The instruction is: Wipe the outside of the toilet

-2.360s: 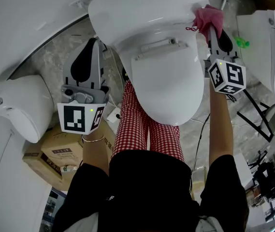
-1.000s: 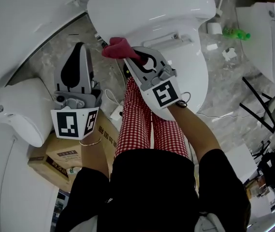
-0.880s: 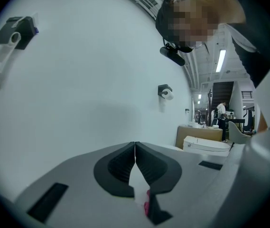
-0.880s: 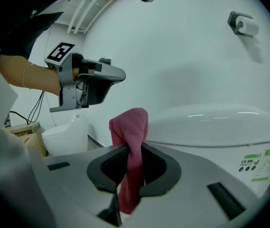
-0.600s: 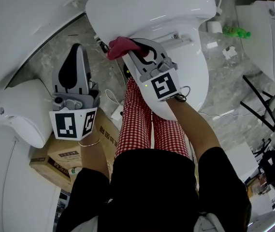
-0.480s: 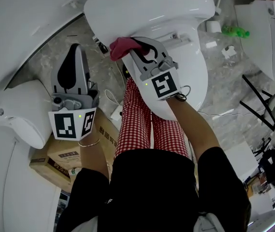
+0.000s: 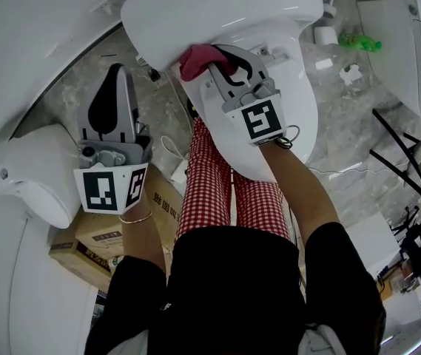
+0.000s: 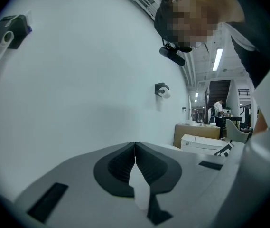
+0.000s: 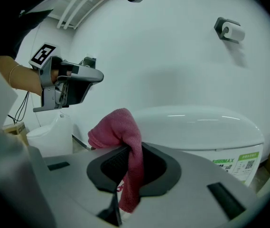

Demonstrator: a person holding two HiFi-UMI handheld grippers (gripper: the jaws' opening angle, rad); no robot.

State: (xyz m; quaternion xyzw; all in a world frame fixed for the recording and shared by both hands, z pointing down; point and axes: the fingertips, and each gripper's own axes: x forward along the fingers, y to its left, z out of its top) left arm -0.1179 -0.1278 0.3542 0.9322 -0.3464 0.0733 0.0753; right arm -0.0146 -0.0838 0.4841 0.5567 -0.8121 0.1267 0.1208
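A white toilet [image 7: 269, 117] with its lid down stands in front of me, its tank [image 7: 217, 13] at the top of the head view. My right gripper [image 7: 209, 63] is shut on a pink cloth [image 7: 199, 59] and holds it against the left side of the toilet, just under the tank. The right gripper view shows the pink cloth [image 9: 120, 141] bunched over the jaws, with the tank [image 9: 196, 127] beyond. My left gripper [image 7: 116, 87] hangs to the left over the floor, shut and holding nothing; in its own view the left gripper [image 8: 135, 146] faces a white wall.
Another white toilet [image 7: 32, 168] sits at the left, with a cardboard box [image 7: 92, 235] beside it. A third white fixture [image 7: 410, 58] stands at the right, near a green bottle [image 7: 358, 41] and scraps on the marble floor. A black frame [image 7: 402, 154] stands at right.
My right gripper carried the pink cloth from the tank's right side across to the toilet's left side, then slid it slightly up and right. The left gripper barely moved.
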